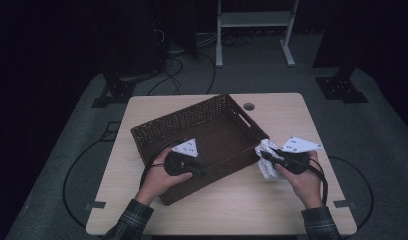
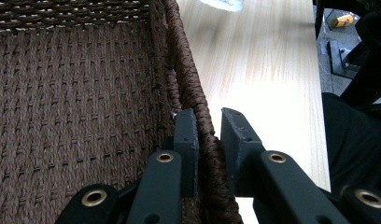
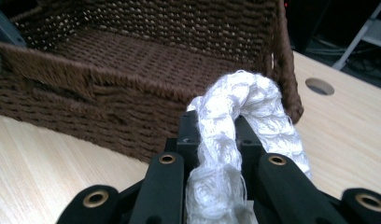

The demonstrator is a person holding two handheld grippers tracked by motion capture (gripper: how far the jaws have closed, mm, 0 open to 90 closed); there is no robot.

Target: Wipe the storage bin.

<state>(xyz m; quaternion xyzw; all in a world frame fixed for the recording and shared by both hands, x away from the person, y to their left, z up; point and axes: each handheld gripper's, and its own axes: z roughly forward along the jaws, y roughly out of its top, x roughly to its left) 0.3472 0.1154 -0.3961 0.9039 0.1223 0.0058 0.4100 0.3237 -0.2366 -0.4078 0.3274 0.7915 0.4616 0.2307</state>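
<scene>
While left gripper (image 2: 209,135) pinches basket (image 2: 191,88), right gripper (image 3: 215,135) apparently holds cloth (image 3: 235,121).

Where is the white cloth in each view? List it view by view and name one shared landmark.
High view: the white cloth sits right of centre, at the woven basket's right end, clamped in the right hand-held gripper.
Left gripper view: a pale scrap at the top edge, on the table beyond the rim.
Right gripper view: centre foreground, pinched between the black jaws.
Shared landmark: the brown woven basket.
</scene>
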